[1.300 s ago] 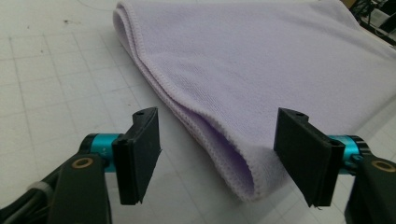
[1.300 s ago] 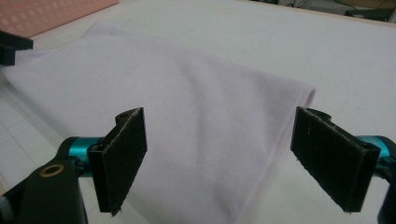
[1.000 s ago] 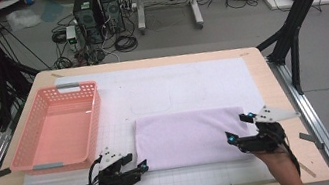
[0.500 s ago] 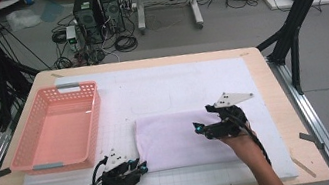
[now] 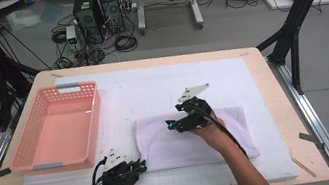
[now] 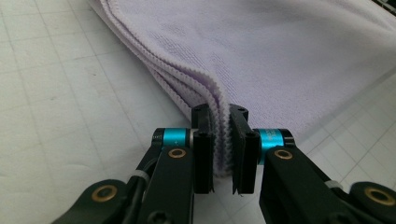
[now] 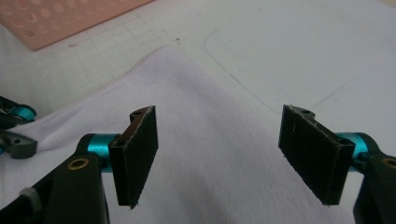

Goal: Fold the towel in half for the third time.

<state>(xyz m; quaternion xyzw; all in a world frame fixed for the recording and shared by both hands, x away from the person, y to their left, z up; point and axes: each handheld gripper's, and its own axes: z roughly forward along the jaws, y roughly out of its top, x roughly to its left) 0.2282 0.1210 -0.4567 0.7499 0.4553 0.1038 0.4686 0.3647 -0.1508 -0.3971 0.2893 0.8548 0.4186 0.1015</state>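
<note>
A folded lavender towel (image 5: 220, 136) lies on the white gridded mat (image 5: 152, 94). At its near left corner my left gripper (image 5: 139, 166) has just been closing and is now shut on the towel. In the left gripper view the stitched edges of the towel (image 6: 280, 56) are pinched between the two pads of the gripper (image 6: 219, 119). My right gripper (image 5: 174, 123) hovers over the towel's far left part, pointing left. Its jaws have just been closing a little but stand wide open (image 7: 219, 140), with nothing between them and the towel (image 7: 201, 186) beneath.
A pink plastic basket (image 5: 95, 129) stands on the mat's left side, its corner also in the right gripper view (image 7: 60, 18). The left gripper (image 7: 14, 126) shows at that view's left edge. Beyond the table lie cables, computer cases and frame legs.
The right gripper has swung from the towel's near right corner leftward across the towel to its far left part. The left gripper stayed at the near left corner and closed on the towel's edge.
</note>
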